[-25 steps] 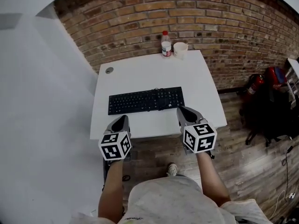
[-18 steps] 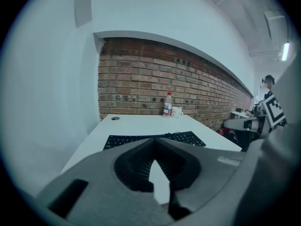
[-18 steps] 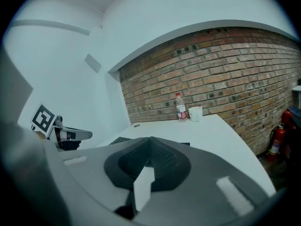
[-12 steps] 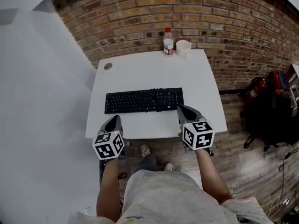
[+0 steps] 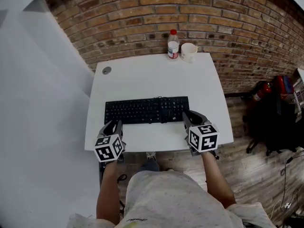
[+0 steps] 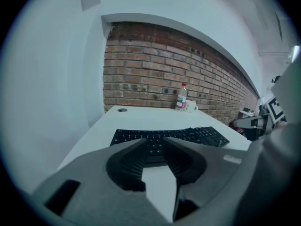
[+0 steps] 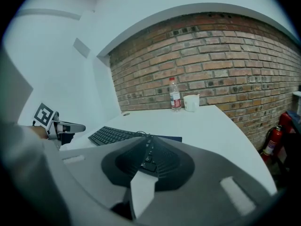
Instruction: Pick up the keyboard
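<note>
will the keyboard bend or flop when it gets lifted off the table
Probably stiff: the keyboard is a long flat slab lying flush on the table, so it should lift in one piece, though gripped at one end it may tilt. Being thin, likely light for its length. A thin cable seems to loop at its back edge and could drag.

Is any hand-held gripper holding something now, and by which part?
Nothing is held. The left hand-held gripper and the right hand-held gripper are opening their jaws, empty, near the keyboard's front edge.

Brick wall [image 5: 142, 13] behind white desk [image 5: 142, 77]; white wall [image 5: 38, 103] left, plank floor [image 5: 256, 175], red extinguisher [image 7: 272, 142] right.
</note>
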The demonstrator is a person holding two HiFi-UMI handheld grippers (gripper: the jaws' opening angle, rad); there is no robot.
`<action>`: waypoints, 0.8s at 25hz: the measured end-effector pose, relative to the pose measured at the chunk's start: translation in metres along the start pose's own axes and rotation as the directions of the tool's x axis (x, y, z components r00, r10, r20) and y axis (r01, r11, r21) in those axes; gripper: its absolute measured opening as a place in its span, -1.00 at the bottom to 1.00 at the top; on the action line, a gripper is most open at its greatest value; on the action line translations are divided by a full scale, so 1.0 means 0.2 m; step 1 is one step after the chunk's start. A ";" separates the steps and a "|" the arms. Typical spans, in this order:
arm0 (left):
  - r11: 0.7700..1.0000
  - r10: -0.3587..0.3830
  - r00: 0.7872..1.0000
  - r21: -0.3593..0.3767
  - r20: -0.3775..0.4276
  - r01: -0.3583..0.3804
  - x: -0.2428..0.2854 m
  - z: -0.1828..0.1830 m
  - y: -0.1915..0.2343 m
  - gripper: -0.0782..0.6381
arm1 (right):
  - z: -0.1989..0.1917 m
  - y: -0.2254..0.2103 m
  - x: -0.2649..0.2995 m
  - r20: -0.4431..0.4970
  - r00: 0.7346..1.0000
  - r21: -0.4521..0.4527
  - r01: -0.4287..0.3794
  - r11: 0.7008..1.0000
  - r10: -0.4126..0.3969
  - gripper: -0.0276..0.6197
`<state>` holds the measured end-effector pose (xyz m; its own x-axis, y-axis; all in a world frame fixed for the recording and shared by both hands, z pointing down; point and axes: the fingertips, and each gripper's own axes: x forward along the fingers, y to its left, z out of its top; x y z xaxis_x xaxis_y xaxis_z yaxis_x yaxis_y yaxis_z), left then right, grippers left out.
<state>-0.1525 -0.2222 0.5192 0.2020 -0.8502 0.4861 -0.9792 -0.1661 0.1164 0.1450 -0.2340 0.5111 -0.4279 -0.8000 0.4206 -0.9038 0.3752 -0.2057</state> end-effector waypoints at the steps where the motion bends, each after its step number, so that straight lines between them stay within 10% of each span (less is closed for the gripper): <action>1: 1.000 0.000 1.000 -0.010 -0.007 0.000 0.03 -0.01 0.03 -0.47 | -0.01 -0.02 0.03 -0.012 1.000 0.002 0.008 1.000 -0.008 -0.72; 20: 0.999 0.002 0.989 -0.032 -0.148 -0.007 0.42 -0.07 0.37 0.43 | -0.08 -0.21 0.39 -0.152 0.980 0.028 0.136 0.990 -0.130 -0.02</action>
<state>-0.2085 -0.2990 0.5812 0.2003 -0.7675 0.6089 -0.9795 -0.1437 0.1410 0.1493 -0.3046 0.5669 -0.3027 -0.7613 0.5735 -0.9530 0.2502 -0.1709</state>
